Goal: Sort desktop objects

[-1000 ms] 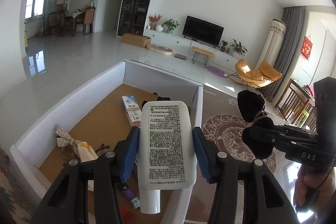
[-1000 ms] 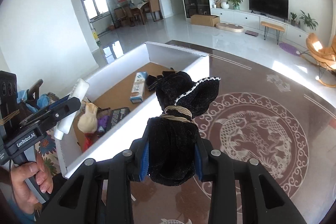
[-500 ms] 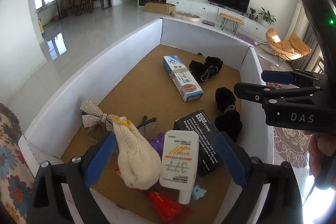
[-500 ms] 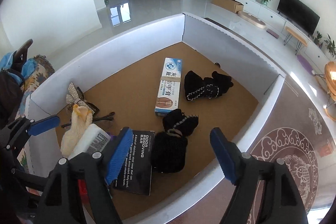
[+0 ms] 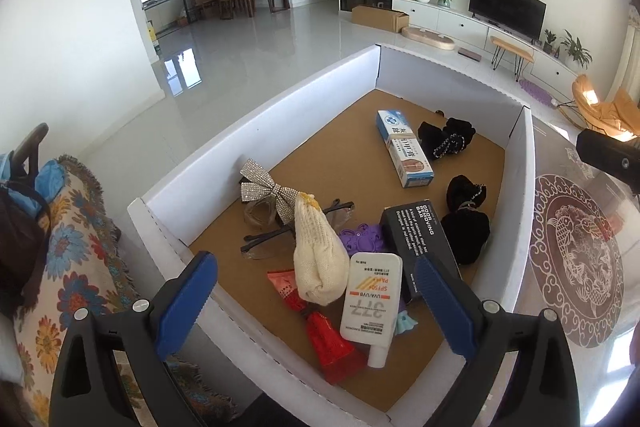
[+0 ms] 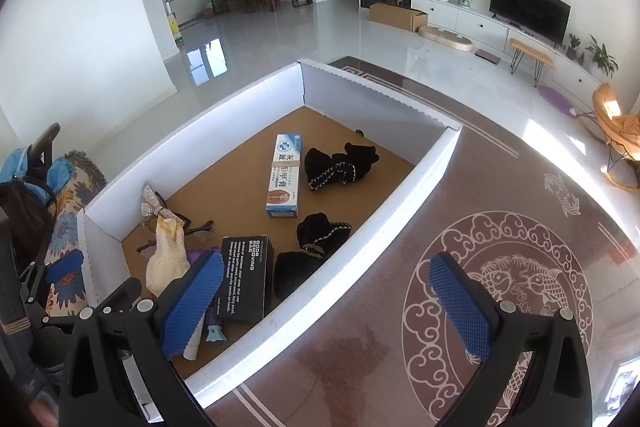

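A white sunscreen tube lies in the near corner of the white box, partly on a cream knitted pouch and a black carton. My left gripper hovers above them, its jaws opening wide, pads touching nothing. A black velvet pouch rests on the box floor by the right wall. My right gripper hangs over that wall and the table, jaws opening, nothing held between them.
Also in the box are a toothpaste carton, a second black pouch, a silver bow, glasses and a red sachet. A brown fish-patterned tabletop spreads to the right. A flowered cloth lies left.
The left gripper let go of the white tube and the right let go of the black pouch; both now lie in the box. The right gripper has drifted right, off the box.
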`<control>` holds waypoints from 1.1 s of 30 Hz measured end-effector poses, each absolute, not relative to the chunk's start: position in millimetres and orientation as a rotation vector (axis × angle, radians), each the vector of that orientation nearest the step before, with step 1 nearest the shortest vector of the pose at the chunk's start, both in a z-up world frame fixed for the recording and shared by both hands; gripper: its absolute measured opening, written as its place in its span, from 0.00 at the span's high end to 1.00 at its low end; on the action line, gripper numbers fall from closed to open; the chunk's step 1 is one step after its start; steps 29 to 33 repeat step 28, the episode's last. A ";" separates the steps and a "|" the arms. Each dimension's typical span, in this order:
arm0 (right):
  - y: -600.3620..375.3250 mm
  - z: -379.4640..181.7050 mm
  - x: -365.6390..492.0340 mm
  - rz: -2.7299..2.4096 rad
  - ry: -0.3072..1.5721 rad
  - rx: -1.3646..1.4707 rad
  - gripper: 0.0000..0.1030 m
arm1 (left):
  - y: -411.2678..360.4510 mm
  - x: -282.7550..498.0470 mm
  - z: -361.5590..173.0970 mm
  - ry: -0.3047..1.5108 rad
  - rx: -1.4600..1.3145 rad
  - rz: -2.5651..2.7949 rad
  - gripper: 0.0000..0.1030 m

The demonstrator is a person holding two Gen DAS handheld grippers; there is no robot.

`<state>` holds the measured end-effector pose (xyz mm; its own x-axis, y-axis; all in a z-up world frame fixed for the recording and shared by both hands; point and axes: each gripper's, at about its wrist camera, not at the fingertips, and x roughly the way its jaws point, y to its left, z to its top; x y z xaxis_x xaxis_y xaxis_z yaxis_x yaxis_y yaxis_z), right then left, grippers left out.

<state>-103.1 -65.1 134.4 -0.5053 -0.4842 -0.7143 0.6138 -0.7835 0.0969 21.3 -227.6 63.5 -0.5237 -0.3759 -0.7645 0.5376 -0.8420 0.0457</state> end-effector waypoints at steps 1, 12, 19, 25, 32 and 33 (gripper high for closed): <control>-65.3 135.5 -101.4 -2.241 0.200 0.991 0.00 | -227.4 24.7 67.7 0.271 1.091 -2.348 0.02; -111.8 108.7 -78.8 -2.094 0.455 1.174 0.00 | -227.1 51.7 102.1 0.281 0.988 -2.351 0.02; -119.6 110.5 -70.9 -2.093 0.458 1.181 0.00 | -228.2 63.5 109.7 0.304 0.940 -2.369 0.02; -118.7 107.6 -69.9 -2.098 0.452 1.186 0.00 | -230.3 67.8 112.0 0.346 0.903 -2.383 0.02; -116.3 106.0 -72.4 -2.097 0.436 1.195 0.00 | -227.6 70.6 112.1 0.333 0.861 -2.377 0.02; -116.3 106.0 -72.4 -2.097 0.436 1.195 0.00 | -227.6 70.6 112.1 0.333 0.861 -2.377 0.02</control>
